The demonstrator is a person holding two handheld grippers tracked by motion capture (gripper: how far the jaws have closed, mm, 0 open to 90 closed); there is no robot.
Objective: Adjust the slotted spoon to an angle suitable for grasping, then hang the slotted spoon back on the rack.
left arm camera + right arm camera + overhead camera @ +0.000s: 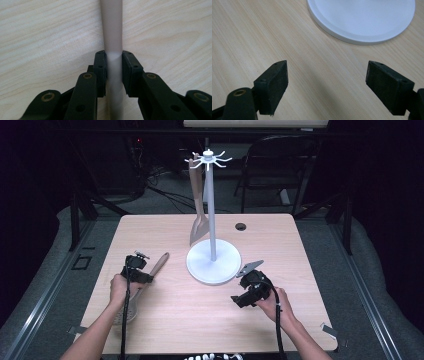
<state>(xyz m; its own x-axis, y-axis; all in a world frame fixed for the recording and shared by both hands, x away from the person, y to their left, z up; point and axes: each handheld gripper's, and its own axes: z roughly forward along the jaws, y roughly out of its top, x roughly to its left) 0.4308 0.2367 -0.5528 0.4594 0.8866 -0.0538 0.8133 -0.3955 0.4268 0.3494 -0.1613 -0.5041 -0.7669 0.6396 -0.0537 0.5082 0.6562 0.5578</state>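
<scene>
Pale wooden counter (200, 305): left gripper (114, 68) fingers clamp the utensil handle (111, 27); lift level. Right gripper (327, 85) fingers apart.

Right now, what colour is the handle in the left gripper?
Pale beige, handle clearest in the left gripper view.

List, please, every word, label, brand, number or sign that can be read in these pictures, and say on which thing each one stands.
There is no readable text.
Utensil stand: plain white, no print.
Spatula hanging on it: no mark.
Utensil handle between the left gripper's jaws: plain.
Right gripper and table: no lettering.
</scene>
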